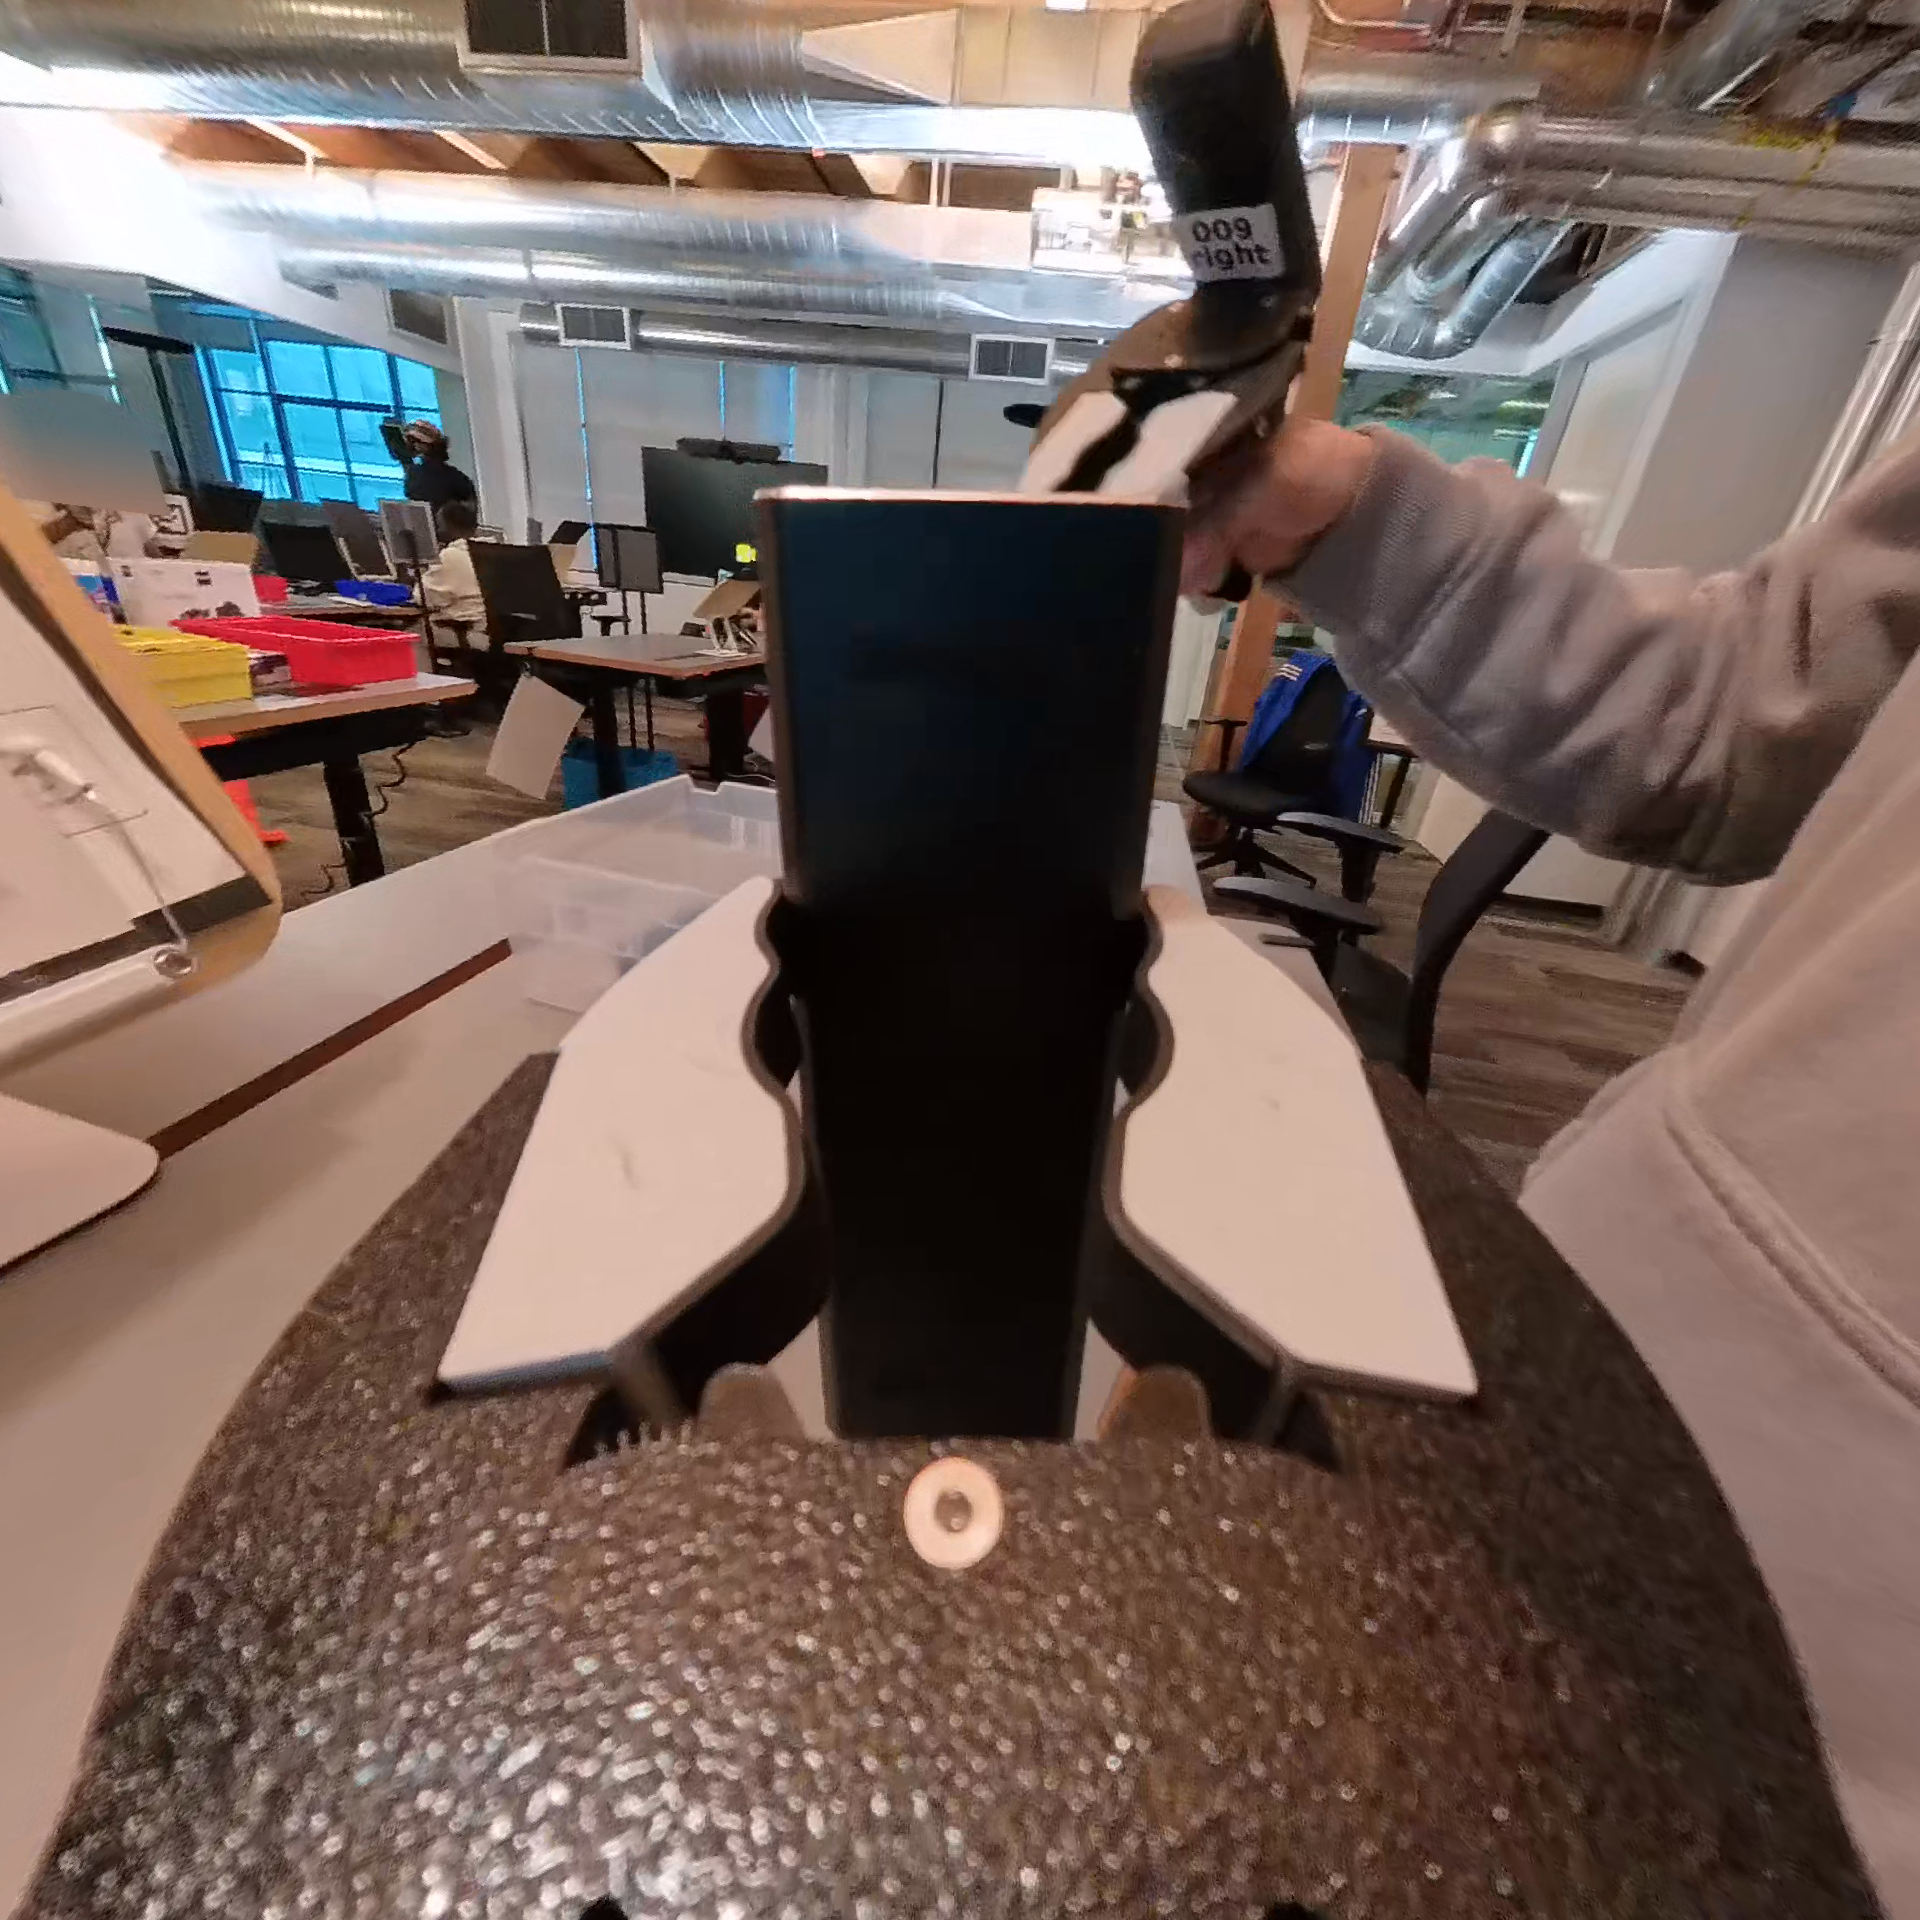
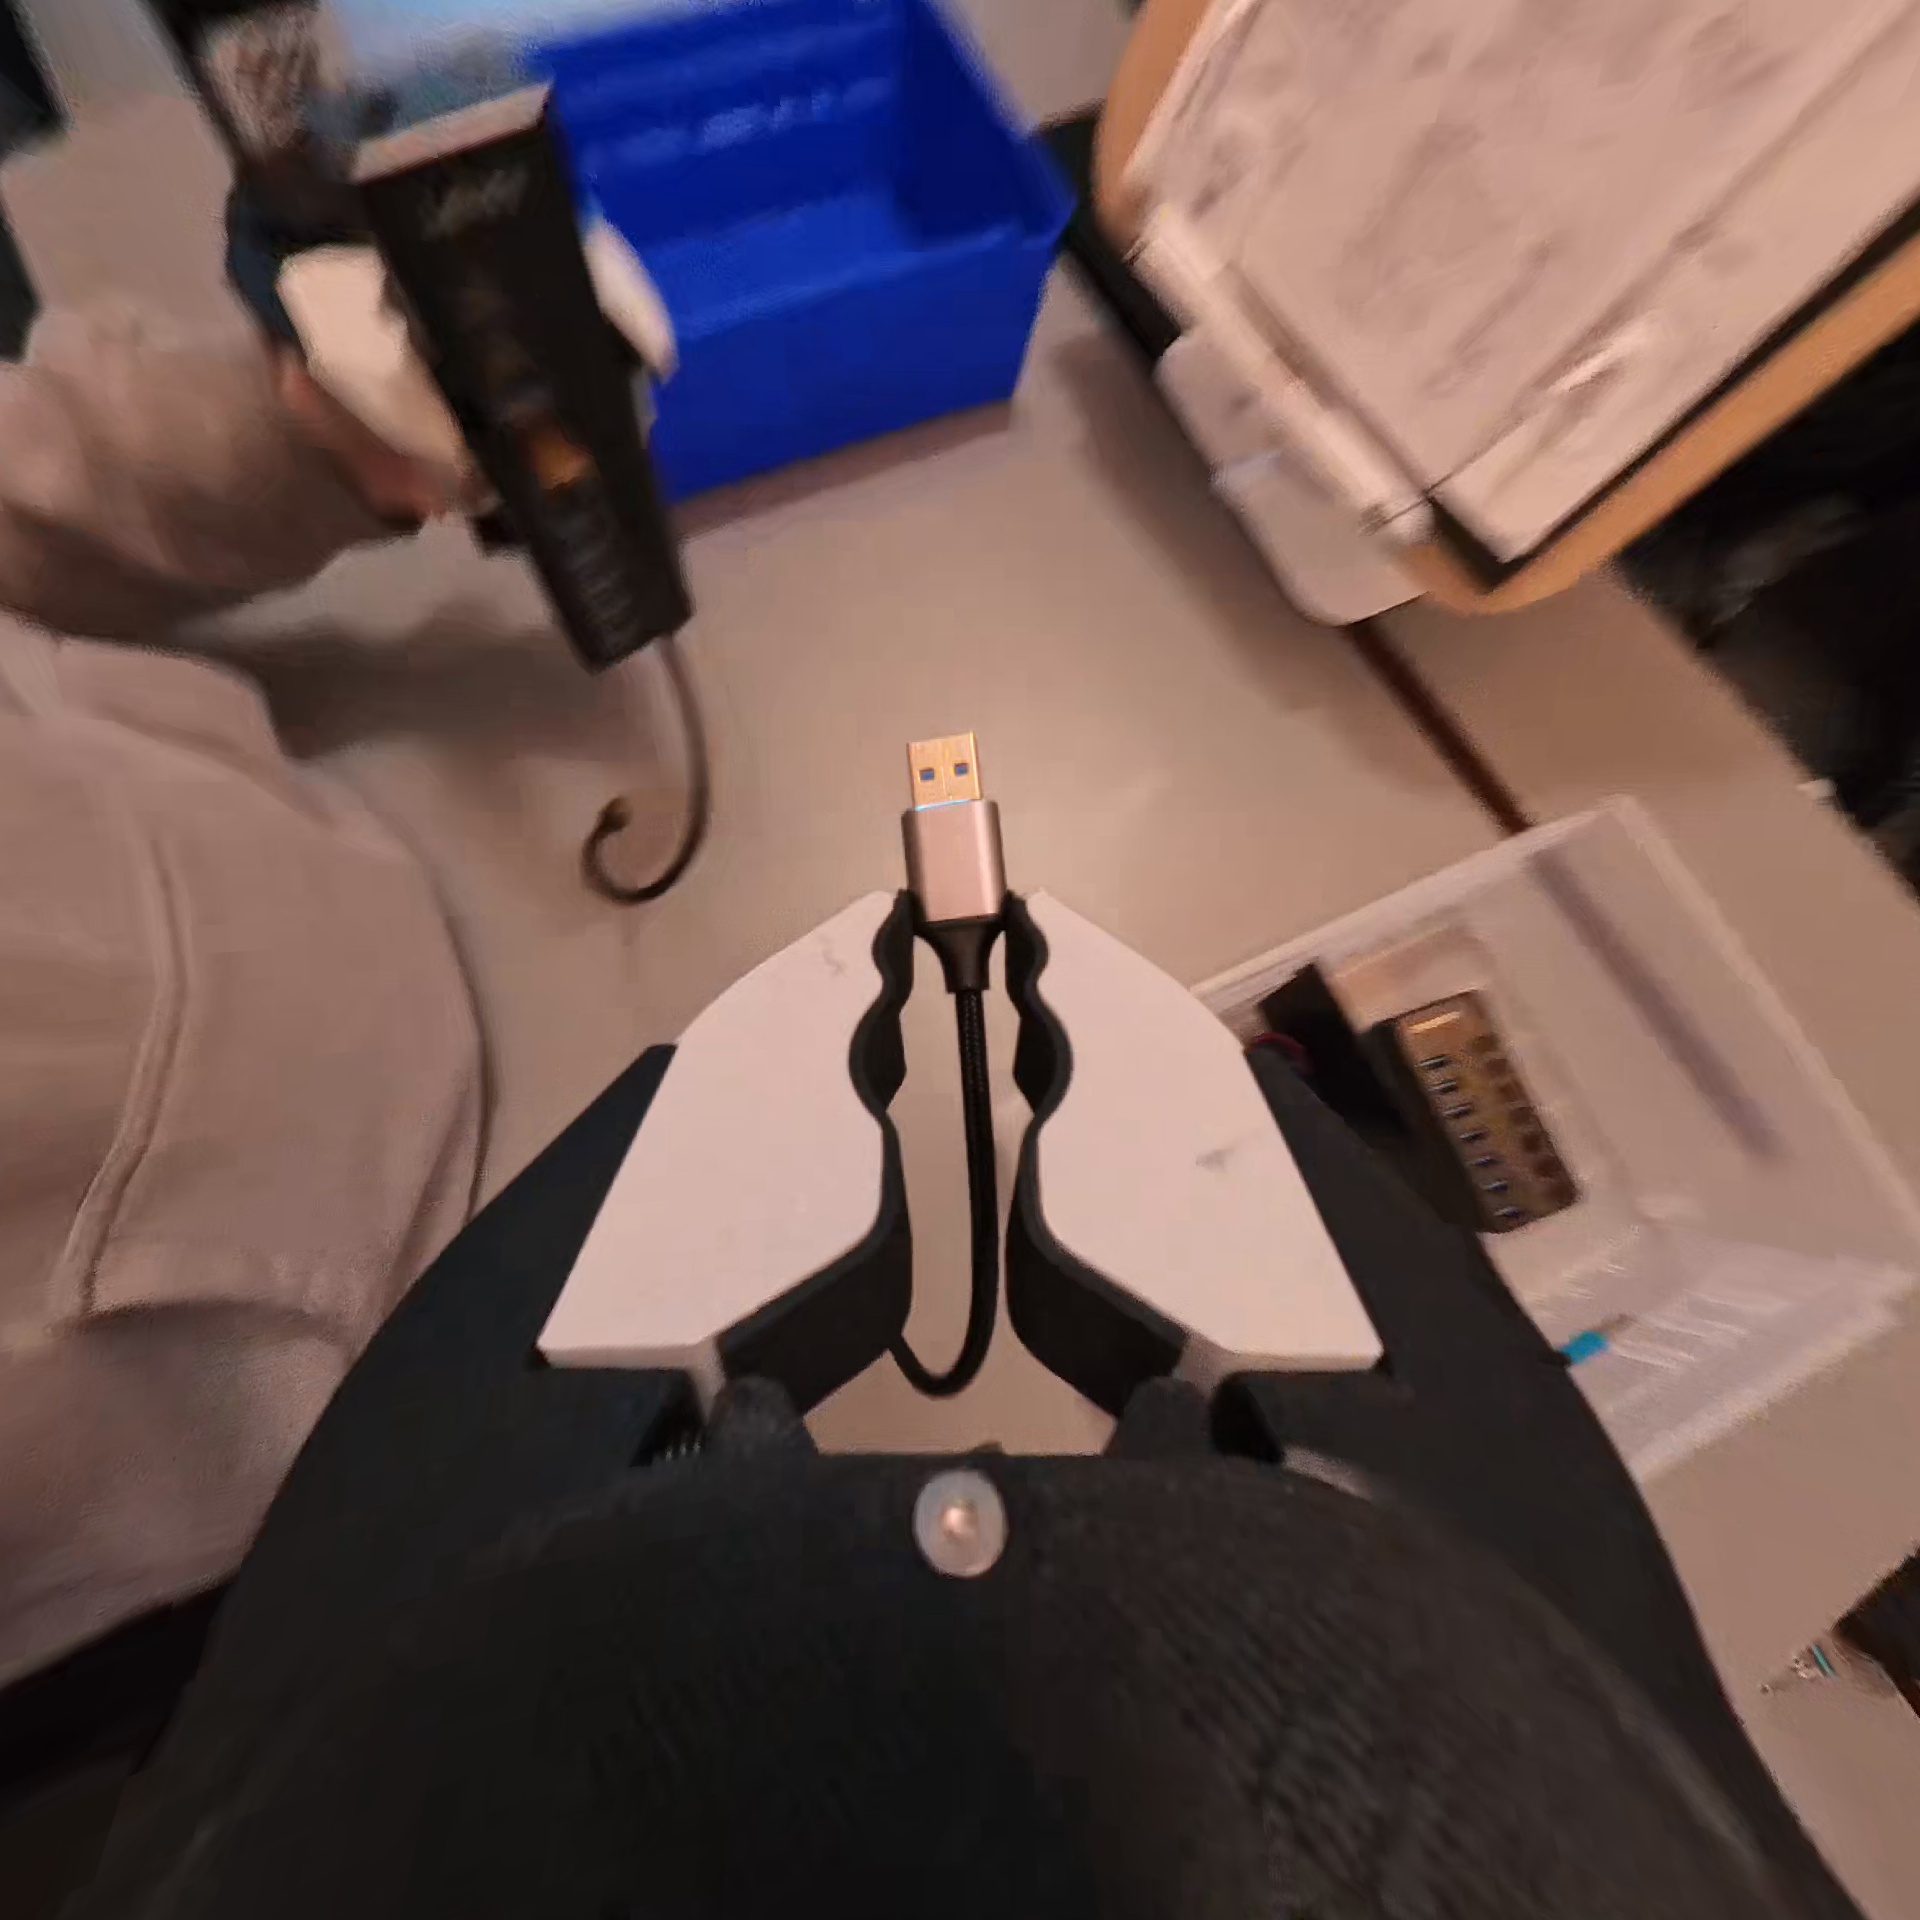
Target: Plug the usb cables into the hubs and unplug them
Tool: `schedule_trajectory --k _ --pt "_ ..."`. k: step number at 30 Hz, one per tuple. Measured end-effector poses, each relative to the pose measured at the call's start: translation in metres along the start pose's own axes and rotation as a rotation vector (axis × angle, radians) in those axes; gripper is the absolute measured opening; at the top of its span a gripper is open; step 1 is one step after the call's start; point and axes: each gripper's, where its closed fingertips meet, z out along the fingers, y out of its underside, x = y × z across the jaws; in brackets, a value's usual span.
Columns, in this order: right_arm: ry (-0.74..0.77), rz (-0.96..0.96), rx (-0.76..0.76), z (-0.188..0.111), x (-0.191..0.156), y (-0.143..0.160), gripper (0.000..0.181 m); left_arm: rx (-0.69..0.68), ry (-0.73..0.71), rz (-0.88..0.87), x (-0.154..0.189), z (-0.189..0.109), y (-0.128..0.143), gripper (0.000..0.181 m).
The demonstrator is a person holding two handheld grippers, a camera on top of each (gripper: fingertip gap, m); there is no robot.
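Note:
My left gripper is shut on a long black hub and holds it upright in the air, its far end pointing away from me. In the right wrist view this hub is blurred at the upper left, with a dark cable curling from its lower end. My right gripper is shut on a USB cable's silver plug, whose gold tip points forward over the table. The braided cable runs back between the fingers. In the left wrist view the right gripper is above and behind the hub's top right.
A clear plastic bin at the right holds another multi-port hub; the bin also shows in the left wrist view. A blue bin stands at the back. A tilted board with papers is at the upper right. A sleeve crosses on the right.

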Motion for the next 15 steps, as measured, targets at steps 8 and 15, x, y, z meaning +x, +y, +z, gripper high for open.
schedule_trajectory --k 8,15 --pt "0.178 0.054 0.159 -0.014 0.108 0.034 0.017 -0.056 0.098 0.019 0.026 0.012 0.01 0.06" --pt "0.128 0.252 -0.014 0.068 0.123 0.14 0.017 -0.033 0.108 -0.021 0.026 0.014 0.01 0.06"
